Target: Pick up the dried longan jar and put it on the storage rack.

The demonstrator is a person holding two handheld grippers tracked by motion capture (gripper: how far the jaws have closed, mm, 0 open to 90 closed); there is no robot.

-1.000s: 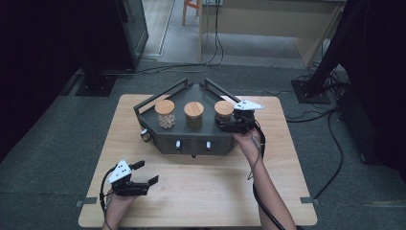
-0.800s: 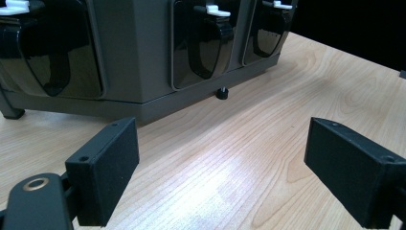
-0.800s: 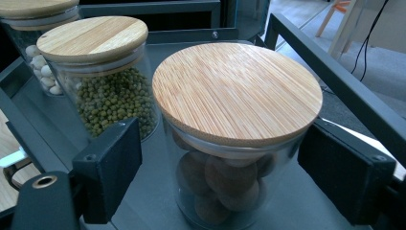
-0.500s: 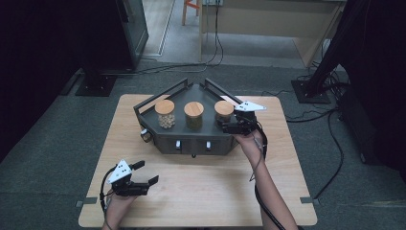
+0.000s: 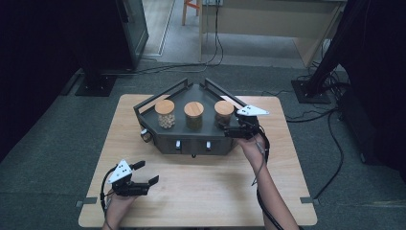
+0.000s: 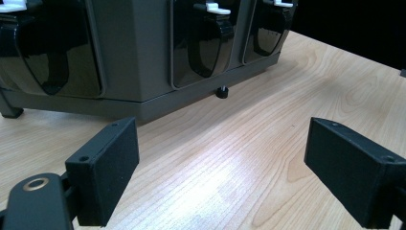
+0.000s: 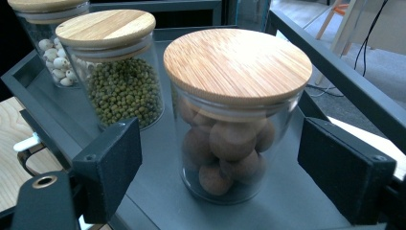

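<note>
Both jaws wide of brown-ball jar (image 7: 238, 115), right tool (image 7: 220, 172), rack rail (image 7: 330, 62) close behind

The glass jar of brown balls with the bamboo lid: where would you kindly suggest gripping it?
Probably across the glass wall of the glass jar of brown balls, below its bamboo lid, level from the open front; it stands upright, between the open right gripper pads.

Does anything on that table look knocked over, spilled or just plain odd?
Nothing stands out. The three jars stand upright in a row on the dark rack, wooden lids on: white seeds, green beans, brown balls. The right tool sits open around the brown-ball jar.
</note>
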